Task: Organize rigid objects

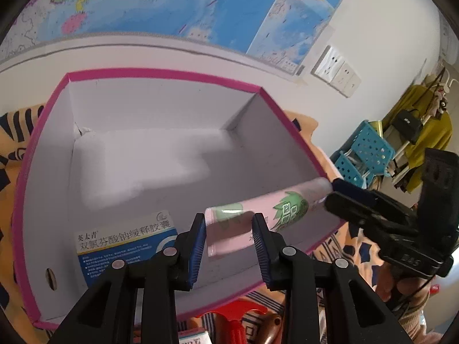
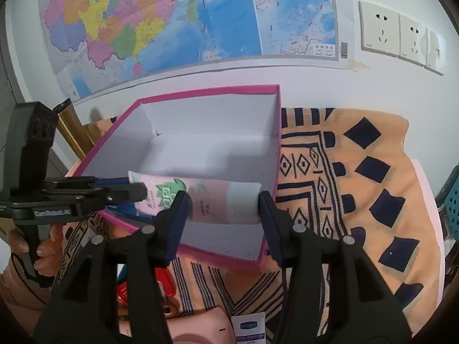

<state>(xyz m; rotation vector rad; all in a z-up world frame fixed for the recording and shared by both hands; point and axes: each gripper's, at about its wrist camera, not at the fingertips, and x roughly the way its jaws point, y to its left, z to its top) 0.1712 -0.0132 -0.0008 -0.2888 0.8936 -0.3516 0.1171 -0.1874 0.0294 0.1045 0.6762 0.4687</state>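
Found the left tongs [image 1: 229, 220] nearest the lens, pads narrowly apart, with the flat crimped tail of a pink tube [image 1: 275, 209] showing in the gap beside the left pad and the tube's body running off behind the right finger; saw neither pad pressing it. Found the right tongs [image 2: 223, 197] set wider apart, the tube's pale cap end up against the right pad and the left finger in front of the pink body; could not tell whether those pads gripped it. Placed the tube over the near corner of the pink-rimmed box [image 1: 160, 71], tail above the white floor, cap at the rim of the side wall; could not tell whether it touched that rim. Saw a blue-and-white medicine carton [image 1: 123, 238] lying flat on the box floor, just beside the tail. Saw the box resting on an orange cloth [image 2: 358, 200] with dark diamond patterns. Noted a hand [image 2: 43, 246] on the left tongs' grip, a blue perforated basket [image 1: 370, 146] off to the side, a map [image 2: 143, 14] and wall sockets [image 2: 378, 31] behind
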